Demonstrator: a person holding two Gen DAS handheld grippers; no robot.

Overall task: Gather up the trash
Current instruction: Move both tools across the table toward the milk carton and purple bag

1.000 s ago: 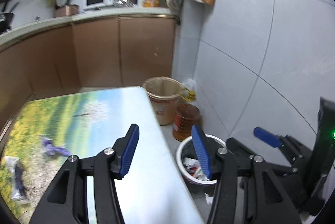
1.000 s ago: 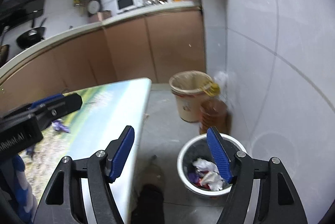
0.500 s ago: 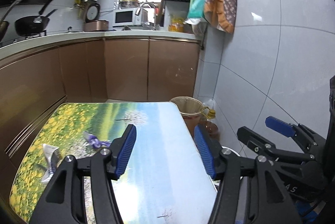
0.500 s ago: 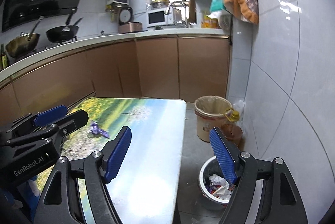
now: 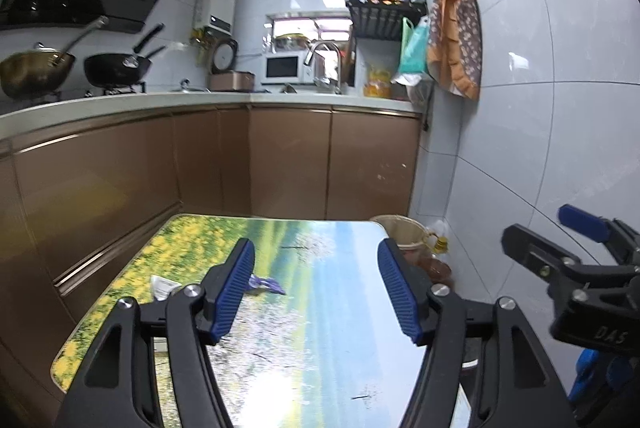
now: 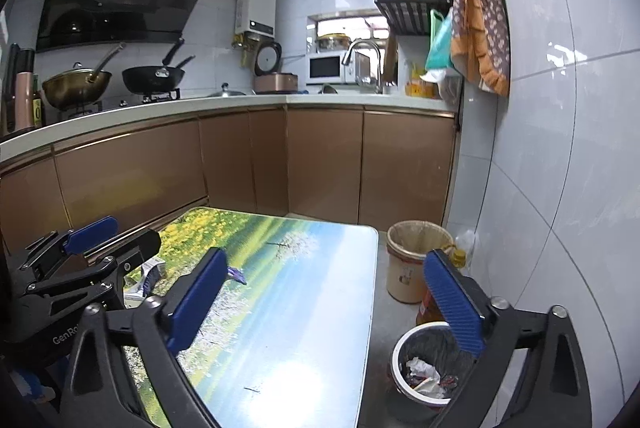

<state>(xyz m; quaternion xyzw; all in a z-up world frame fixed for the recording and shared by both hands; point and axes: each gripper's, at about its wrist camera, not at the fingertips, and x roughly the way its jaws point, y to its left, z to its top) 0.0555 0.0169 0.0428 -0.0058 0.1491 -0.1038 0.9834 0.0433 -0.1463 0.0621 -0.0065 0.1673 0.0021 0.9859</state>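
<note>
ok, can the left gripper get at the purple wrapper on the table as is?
Probably yes. The left gripper is open and empty, and the purple wrapper lies flat on the table just ahead of its left finger, with nothing between them.

Left gripper [image 5: 316,286] held level and pointing forward, its 2 blue-padded fingers [image 5: 234,290] spread wide apart, nothing between them. Right gripper [image 6: 328,304] likewise pointing forward, 2 blue pads [image 6: 454,302] spread wide, nothing held. Side by side and near each other: right gripper seen at the right edge of the left wrist view, left gripper at the left edge of the right wrist view, each with fingers parted. Neither touching anything.
</note>
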